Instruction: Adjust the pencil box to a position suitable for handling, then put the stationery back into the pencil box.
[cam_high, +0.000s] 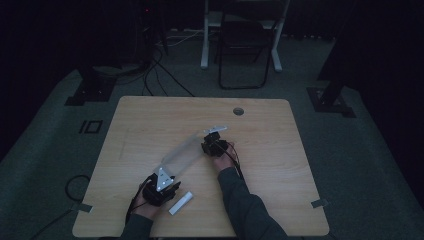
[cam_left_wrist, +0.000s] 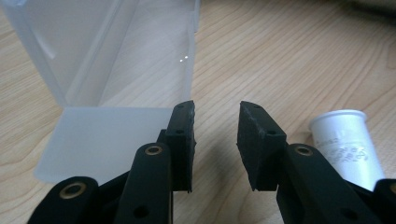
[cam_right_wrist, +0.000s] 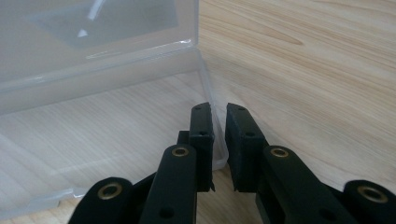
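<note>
Fig.: Your right gripper (cam_right_wrist: 218, 140) pinches the near wall of the clear plastic case (cam_high: 186, 150), jaws clamped on its edge. Left gripper (cam_left_wrist: 215, 140) stands part-open w/ nothing between the pads, case just ahead-left, white tube (cam_left_wrist: 348, 147) beside it at right. Case's long axis runs diagonally btw. both hands. Wooden table (cam_high: 150, 120); dim room, chair (cam_high: 245, 45) behind.

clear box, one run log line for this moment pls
right gripper: shut on clear box wall | left gripper: open, nothing between jaws, beside box flap | white tube: lying on table
</note>
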